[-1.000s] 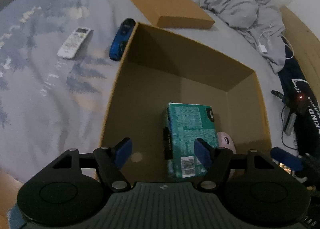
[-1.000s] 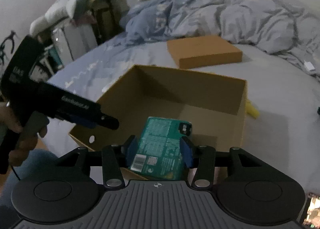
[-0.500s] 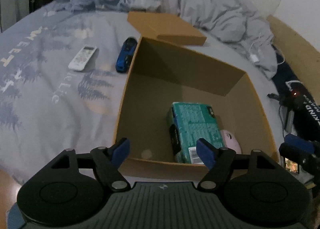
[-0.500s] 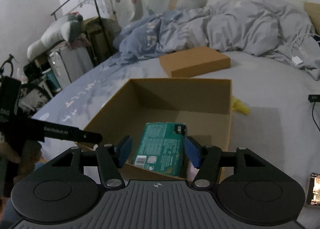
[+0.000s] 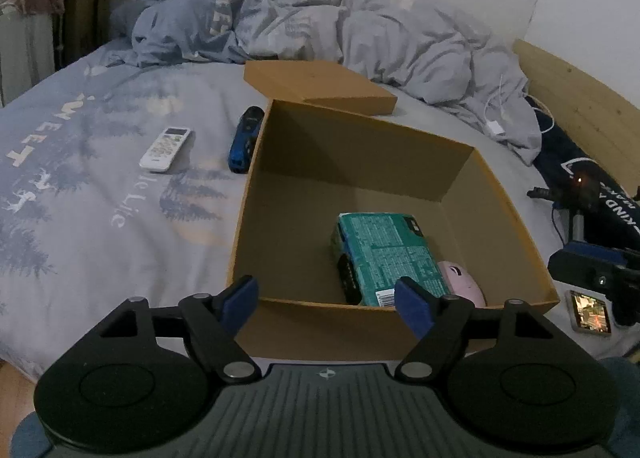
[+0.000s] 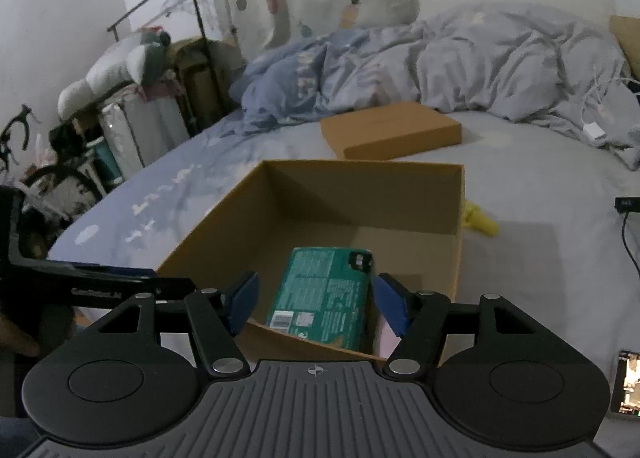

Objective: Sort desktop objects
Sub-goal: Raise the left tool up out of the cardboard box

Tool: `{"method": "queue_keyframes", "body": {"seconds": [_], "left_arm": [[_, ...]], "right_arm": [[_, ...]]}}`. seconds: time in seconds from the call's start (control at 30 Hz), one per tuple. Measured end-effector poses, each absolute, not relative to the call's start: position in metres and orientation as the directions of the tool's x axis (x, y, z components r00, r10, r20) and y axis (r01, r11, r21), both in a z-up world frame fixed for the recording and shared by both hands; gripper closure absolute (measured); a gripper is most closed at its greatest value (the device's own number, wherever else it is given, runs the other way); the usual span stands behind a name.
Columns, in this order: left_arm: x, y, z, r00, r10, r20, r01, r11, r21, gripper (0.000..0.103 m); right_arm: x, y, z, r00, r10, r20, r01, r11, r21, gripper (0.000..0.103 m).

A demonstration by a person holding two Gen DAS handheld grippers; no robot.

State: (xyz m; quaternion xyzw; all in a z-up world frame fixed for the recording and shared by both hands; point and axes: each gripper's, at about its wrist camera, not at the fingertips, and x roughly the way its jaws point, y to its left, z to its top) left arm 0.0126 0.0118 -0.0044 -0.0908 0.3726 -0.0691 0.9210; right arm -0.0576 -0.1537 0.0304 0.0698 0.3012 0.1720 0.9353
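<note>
Here, in the left wrist view, the left gripper (image 5: 326,298) has just been spreading, empty, over the cardboard box's (image 5: 256,162) near wall; the green carton (image 5: 386,254) lies inside near its near-right corner, looking light and stiff, best pinched across its long sides. The bedsheet (image 5: 60,178) reads "SWEET". In the right wrist view, the right gripper (image 6: 316,302) has likewise been opening, empty; the carton's print is illegible.

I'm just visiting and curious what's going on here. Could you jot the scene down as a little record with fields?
Setting: a bed with rumpled bedding
Container: open cardboard box
In the box: green packet, pink mouse
Beside the box: white remote, blue device, yellow item
Box lid: lying behind the box
Left tool: jaws just opening, empty
Right tool: jaws just opening, empty
</note>
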Motion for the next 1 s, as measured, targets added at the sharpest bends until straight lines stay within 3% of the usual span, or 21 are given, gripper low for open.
{"method": "queue_keyframes", "body": {"seconds": [0.43, 0.9, 1.0], "left_arm": [[0.013, 0.026, 0.005, 0.747, -0.188, -0.638, 0.031, 0.968, -0.249, 0.018], [0.010, 0.042, 0.008, 0.783, -0.149, -0.604, -0.011, 0.967, -0.253, 0.013], [0.009, 0.043, 0.009, 0.789, -0.145, -0.598, -0.012, 0.968, -0.250, 0.011]], "right_arm": [[-0.062, -0.132, 0.027, 0.746, 0.369, -0.555, -0.322, 0.929, 0.185, 0.024], [-0.065, -0.116, 0.029, 0.742, 0.387, -0.548, -0.339, 0.921, 0.191, 0.001], [-0.064, -0.117, 0.028, 0.743, 0.382, -0.549, -0.327, 0.924, 0.199, 0.000]]}}
